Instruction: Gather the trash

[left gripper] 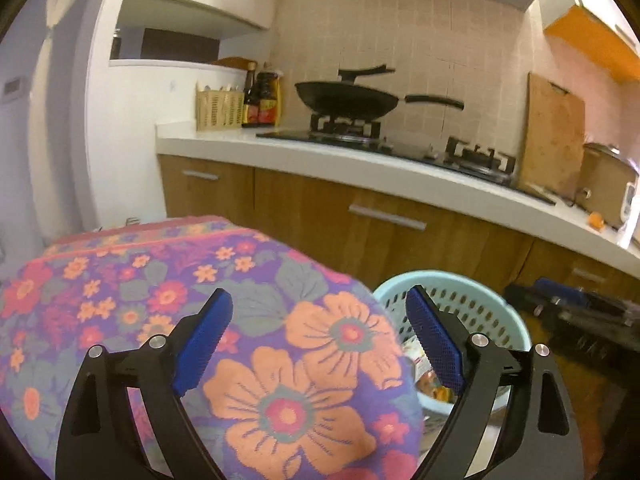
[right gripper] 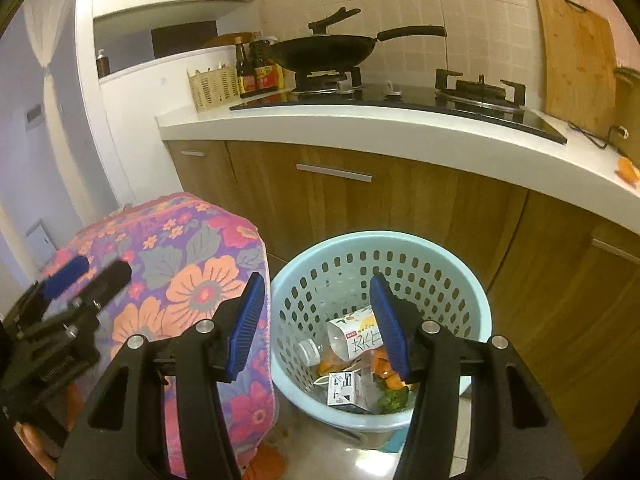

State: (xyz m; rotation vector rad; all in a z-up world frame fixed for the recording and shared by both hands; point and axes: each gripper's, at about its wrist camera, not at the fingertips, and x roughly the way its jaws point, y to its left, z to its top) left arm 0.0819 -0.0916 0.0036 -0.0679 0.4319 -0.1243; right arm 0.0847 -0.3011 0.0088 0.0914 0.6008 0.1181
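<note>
A light-blue perforated trash basket (right gripper: 460,264) stands on the floor in front of the wooden cabinets. In it lie a clear plastic bottle with a white label (right gripper: 352,340), a small white carton (right gripper: 344,390), orange peels (right gripper: 386,368) and green vegetable scraps (right gripper: 394,398). My right gripper (right gripper: 318,320) hangs open above the basket with nothing between its fingers. My left gripper (left gripper: 318,308) is wide open and empty over a stool covered in a floral cloth (left gripper: 280,360), just left of the basket (left gripper: 480,284). The right wrist view also shows the left gripper (right gripper: 92,276) at the lower left.
A white counter (right gripper: 360,128) runs above the cabinets. On it are a black wok (right gripper: 320,50) on the gas stove, sauce bottles (right gripper: 256,68), a woven holder (right gripper: 212,88), a leaning cutting board (right gripper: 576,64) and an orange scrap (right gripper: 628,168). A rice cooker (left gripper: 608,188) stands at the right.
</note>
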